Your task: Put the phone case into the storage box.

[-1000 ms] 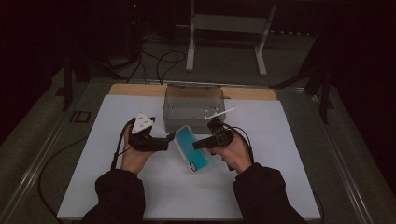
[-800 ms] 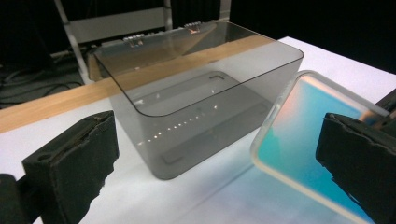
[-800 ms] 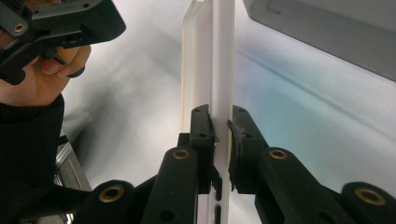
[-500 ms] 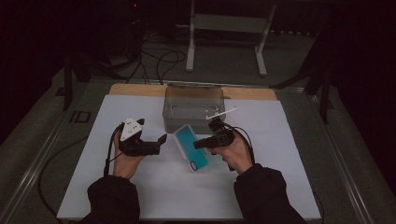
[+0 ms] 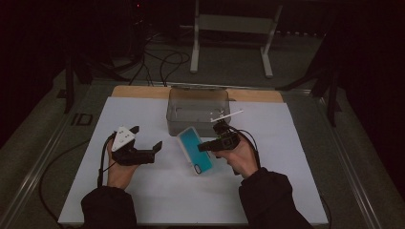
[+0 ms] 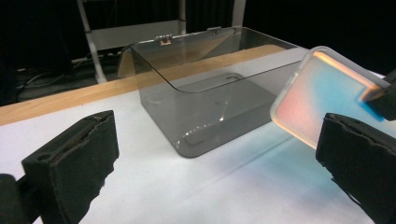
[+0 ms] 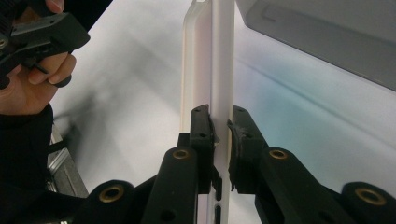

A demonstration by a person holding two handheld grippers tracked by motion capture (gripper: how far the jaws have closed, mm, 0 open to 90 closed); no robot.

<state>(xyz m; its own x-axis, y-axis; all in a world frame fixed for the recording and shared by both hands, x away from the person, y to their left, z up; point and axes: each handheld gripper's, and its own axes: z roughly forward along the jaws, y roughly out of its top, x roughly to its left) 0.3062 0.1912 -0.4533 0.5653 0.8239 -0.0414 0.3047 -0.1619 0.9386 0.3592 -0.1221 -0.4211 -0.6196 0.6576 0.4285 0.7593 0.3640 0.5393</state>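
Right hand-held gripper (image 7: pixel 220 125): jaws closed on the thin edge of the phone case (image 5: pixel 195 150), pads clamped on either face near its lower end; centre right of the high view.
Left hand-held gripper (image 5: pixel 149 137): jaws spread wide, nothing between them; centre left of the high view, apart from the case.
Phone case position: held tilted above the white counter (image 5: pixel 143 191), just below the clear box (image 5: pixel 198 109) in the high view; at the right edge of the left gripper view.
Handling: probably light, thin and somewhat flexible; smooth translucent rim likely slippery, so liable to pivot or bow under a one-edge pinch.
Where to grip: best across the flat faces near a long side, or on the free corner opposite the current hold.
Clear box: open-topped, smoky plastic, upper centre of the counter; looks empty.
Hard to make out: dim lighting; the case's cut-outs barely readable; its far end cropped at the top of the right gripper view; surroundings beyond the counter lost in darkness.
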